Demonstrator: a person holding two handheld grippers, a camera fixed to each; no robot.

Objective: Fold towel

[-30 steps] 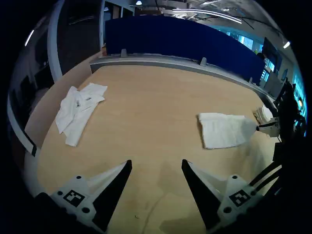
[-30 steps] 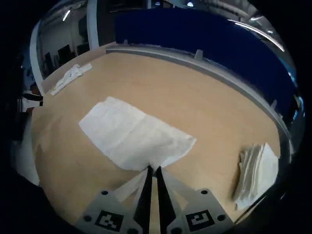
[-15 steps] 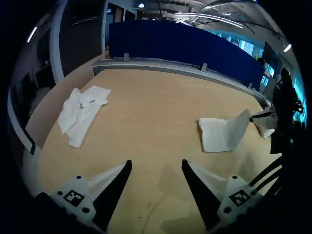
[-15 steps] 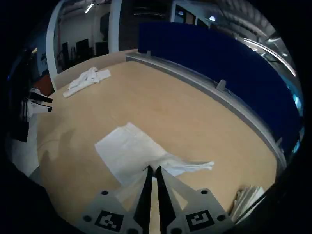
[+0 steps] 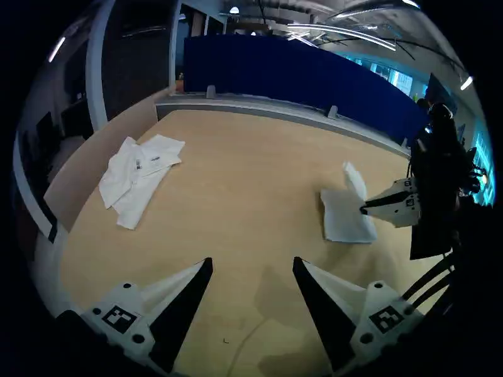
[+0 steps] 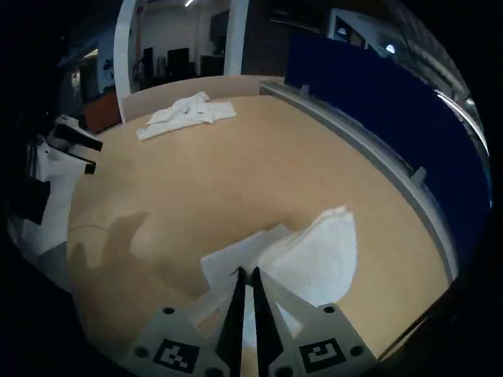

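right gripper pinching the towel, left gripper hanging open

the right gripper (image 6: pixel 246 271) is gripping the towel (image 6: pixel 314 257), its two fingers pressing together on a raised edge of the white cloth at 6 o'clock in the right gripper view. the towel is lying on the wooden table (image 6: pixel 207 182), with one part bunching up and draping over toward 3 o'clock. in the left gripper view the same towel is sitting at 3 o'clock, well apart from the left gripper (image 5: pixel 251 261), whose fingers are standing wide apart over the wood and holding nothing. a crumpled white garment (image 5: pixel 139 176) is lying near the table's edge at 10 o'clock in that view, well apart from the towel. a blue partition (image 5: pixel 295 69) is running along the table's far side at 12 o'clock.
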